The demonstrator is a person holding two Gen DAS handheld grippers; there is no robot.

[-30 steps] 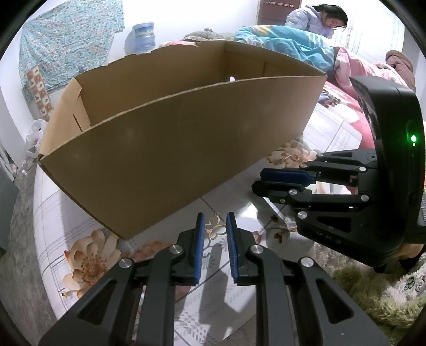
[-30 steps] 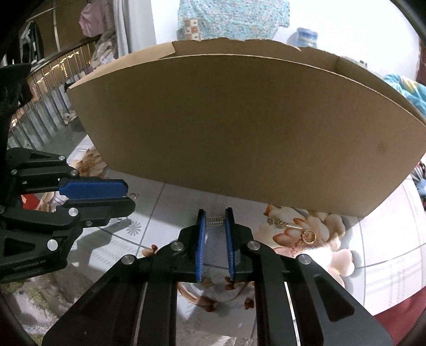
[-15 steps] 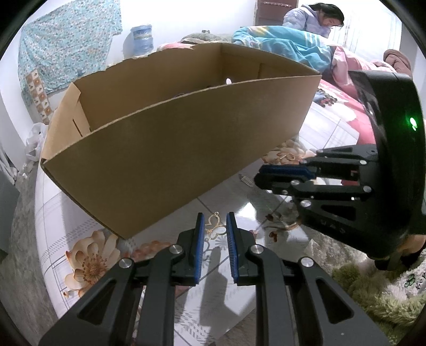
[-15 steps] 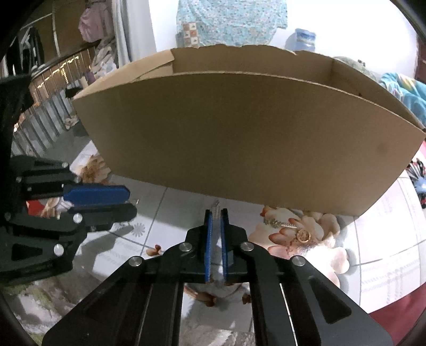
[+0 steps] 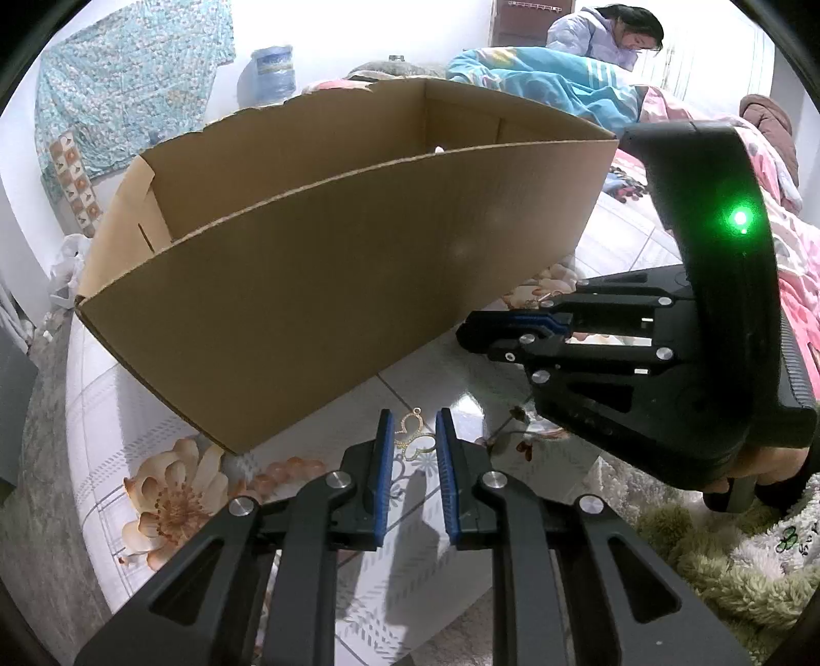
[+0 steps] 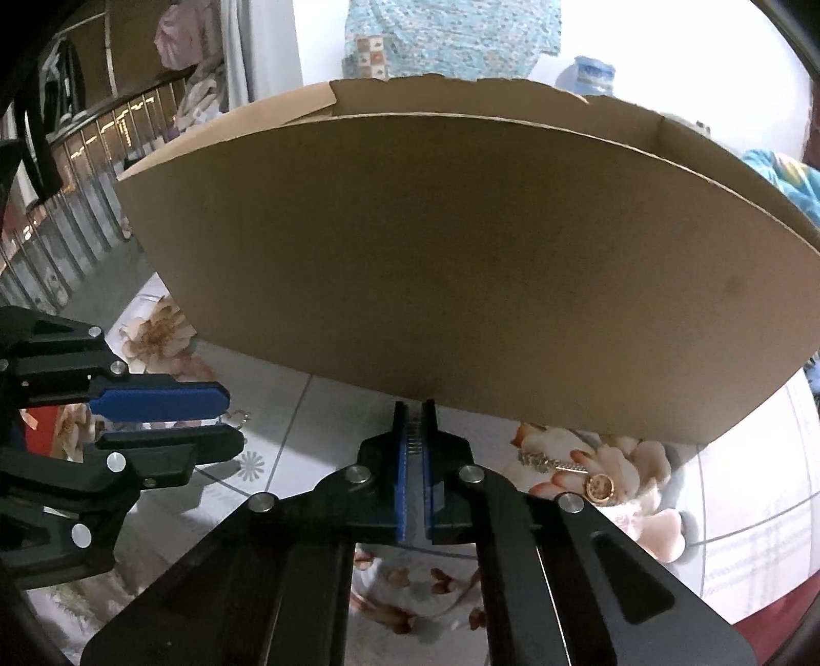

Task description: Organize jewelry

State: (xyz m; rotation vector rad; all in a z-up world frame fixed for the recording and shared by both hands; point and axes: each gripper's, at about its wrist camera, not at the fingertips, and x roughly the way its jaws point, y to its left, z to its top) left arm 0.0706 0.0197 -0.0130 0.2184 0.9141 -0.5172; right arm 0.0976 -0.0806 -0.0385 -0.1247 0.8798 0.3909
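My left gripper (image 5: 414,417) is shut on a gold butterfly-shaped pendant (image 5: 410,435), held just over the flowered tabletop (image 5: 169,492). It also shows at the left edge of the right wrist view. My right gripper (image 6: 415,410) has its jaws closing tight on a small silver studded piece (image 6: 415,435), pinched between the blue pads (image 6: 401,461). It hovers low in front of the cardboard box (image 6: 461,256). The two grippers sit side by side, tips close together, with the right gripper (image 5: 464,333) to the right in the left wrist view. A gold chain with a round charm (image 6: 599,486) lies on the table.
The open cardboard box (image 5: 333,282) stands close behind both grippers and fills most of the far side. A shaggy green rug (image 5: 717,563) lies off the table's right edge. Beyond the box are a person (image 5: 605,36) among bedding and a water jug (image 5: 274,71).
The silver piece lay on the table ahead of my right gripper's tips; the jaws have since narrowed onto it. The left gripper kept still with the pendant.
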